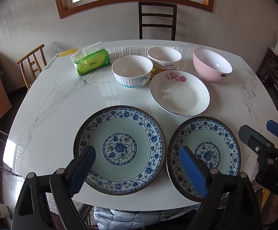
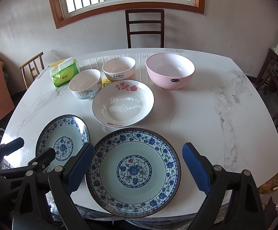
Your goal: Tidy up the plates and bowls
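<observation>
Two blue floral plates lie at the table's near edge: the left one [image 1: 119, 149] [image 2: 62, 140] and the right one [image 1: 204, 156] [image 2: 133, 170]. Behind them lies a white rose plate [image 1: 179, 94] [image 2: 122, 103]. Further back stand a white cartoon bowl [image 1: 132, 73] [image 2: 85, 84], a "Rabbit" bowl [image 1: 164, 58] [image 2: 118, 69] and a pink bowl [image 1: 211, 65] [image 2: 170, 71]. My left gripper [image 1: 137, 169] is open and empty above the left plate's near side. My right gripper [image 2: 138, 166] is open and empty above the right plate; it also shows in the left wrist view [image 1: 265, 134].
A green tissue pack [image 1: 90, 61] [image 2: 65, 73] lies at the back left of the marble table [image 1: 62, 105]. Chairs stand behind [image 1: 157, 20], at the left [image 1: 32, 63] and at the right [image 2: 276, 88]. A window is on the back wall.
</observation>
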A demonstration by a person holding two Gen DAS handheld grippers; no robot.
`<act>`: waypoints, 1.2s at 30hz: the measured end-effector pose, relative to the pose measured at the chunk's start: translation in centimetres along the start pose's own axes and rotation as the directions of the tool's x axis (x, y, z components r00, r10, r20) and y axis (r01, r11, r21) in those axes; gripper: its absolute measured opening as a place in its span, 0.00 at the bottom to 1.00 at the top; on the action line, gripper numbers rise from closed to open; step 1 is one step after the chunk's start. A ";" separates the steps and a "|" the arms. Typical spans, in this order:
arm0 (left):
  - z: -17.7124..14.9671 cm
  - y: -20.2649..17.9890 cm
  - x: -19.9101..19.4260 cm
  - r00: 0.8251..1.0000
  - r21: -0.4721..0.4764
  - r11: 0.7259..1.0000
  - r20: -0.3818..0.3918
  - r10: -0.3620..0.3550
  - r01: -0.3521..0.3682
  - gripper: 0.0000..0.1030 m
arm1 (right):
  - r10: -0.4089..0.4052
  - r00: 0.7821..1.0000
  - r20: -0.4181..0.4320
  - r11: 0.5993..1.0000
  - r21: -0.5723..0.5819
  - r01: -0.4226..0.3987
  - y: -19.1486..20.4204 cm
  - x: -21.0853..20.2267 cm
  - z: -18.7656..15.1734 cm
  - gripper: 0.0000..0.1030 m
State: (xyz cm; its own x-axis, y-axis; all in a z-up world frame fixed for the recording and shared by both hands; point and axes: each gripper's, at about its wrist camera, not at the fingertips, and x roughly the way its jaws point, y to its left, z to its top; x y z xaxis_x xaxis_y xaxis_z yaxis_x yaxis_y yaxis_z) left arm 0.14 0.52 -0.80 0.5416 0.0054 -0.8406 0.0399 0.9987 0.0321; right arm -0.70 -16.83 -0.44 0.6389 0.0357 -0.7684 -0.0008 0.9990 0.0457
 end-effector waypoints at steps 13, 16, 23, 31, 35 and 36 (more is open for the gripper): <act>0.1 0.0 0.0 1.000 0.003 1.000 -0.003 0.004 -0.004 0.89 | 0.001 1.000 -0.004 1.000 0.000 -0.001 -0.1 0.3 -0.4 0.87; 0.1 0.0 0.0 1.000 0.002 1.000 -0.003 0.003 -0.003 0.89 | 0.003 1.000 -0.002 1.000 0.000 -0.003 -0.1 0.4 -0.5 0.87; 0.1 -0.1 0.1 1.000 0.004 1.000 -0.005 0.001 -0.001 0.89 | 0.003 1.000 -0.004 1.000 0.001 -0.003 -0.1 0.4 -0.6 0.87; 0.2 0.0 0.1 1.000 0.003 1.000 -0.006 0.002 -0.002 0.89 | 0.006 1.000 -0.002 1.000 -0.001 -0.006 -0.1 0.4 -0.6 0.87; 0.2 0.2 0.2 1.000 0.000 1.000 -0.010 0.000 0.000 0.89 | 0.016 1.000 -0.008 1.000 -0.002 -0.016 0.2 0.5 -0.8 0.87; 0.2 0.2 0.2 1.000 -0.001 1.000 -0.011 -0.002 0.002 0.89 | 0.015 1.000 -0.011 1.000 -0.005 -0.015 0.3 0.5 -0.8 0.87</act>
State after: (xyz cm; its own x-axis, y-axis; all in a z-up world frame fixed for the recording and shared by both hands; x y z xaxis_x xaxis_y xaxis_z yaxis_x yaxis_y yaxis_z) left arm 0.44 0.75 -0.90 0.5322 0.0037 -0.8466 0.0399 0.9988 0.0294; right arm -0.95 -16.46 -1.32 0.6307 0.0510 -0.7743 -0.0139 0.9984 0.0544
